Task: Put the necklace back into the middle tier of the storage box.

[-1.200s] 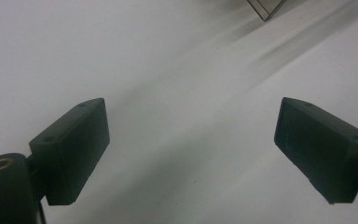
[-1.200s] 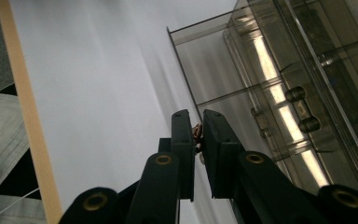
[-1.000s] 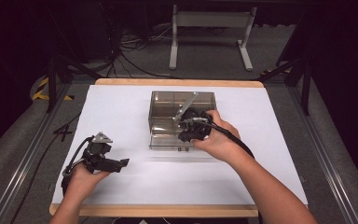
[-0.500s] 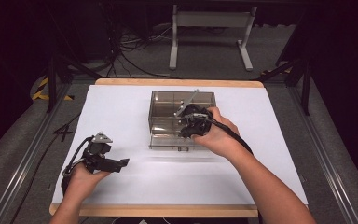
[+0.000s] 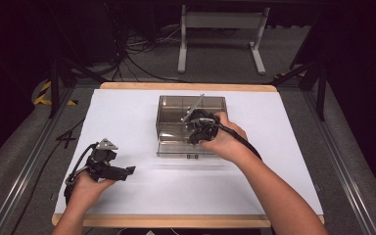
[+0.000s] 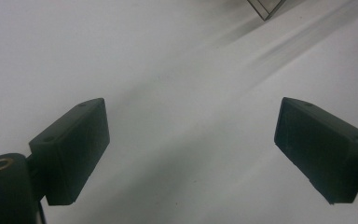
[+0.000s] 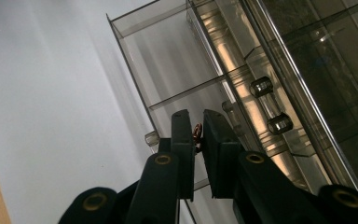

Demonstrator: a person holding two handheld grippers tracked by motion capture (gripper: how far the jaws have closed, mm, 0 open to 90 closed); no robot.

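A smoky clear plastic box with drawers stands mid-table. One shallow divided drawer is pulled out toward me, and round clear knobs show on the box front. My right gripper reaches down over that drawer. Its jaws are shut on a small reddish-brown piece, too small to name. My left gripper rests low at the table's front left. It is open with nothing but the white tabletop between its pads.
The white tabletop has a wooden front edge. A corner of the box shows far off in the left gripper view. A metal stand and cables lie on the floor beyond the table.
My right gripper has shifted slightly left and lower over the pulled-out drawer, still shut. The left hand has not moved.
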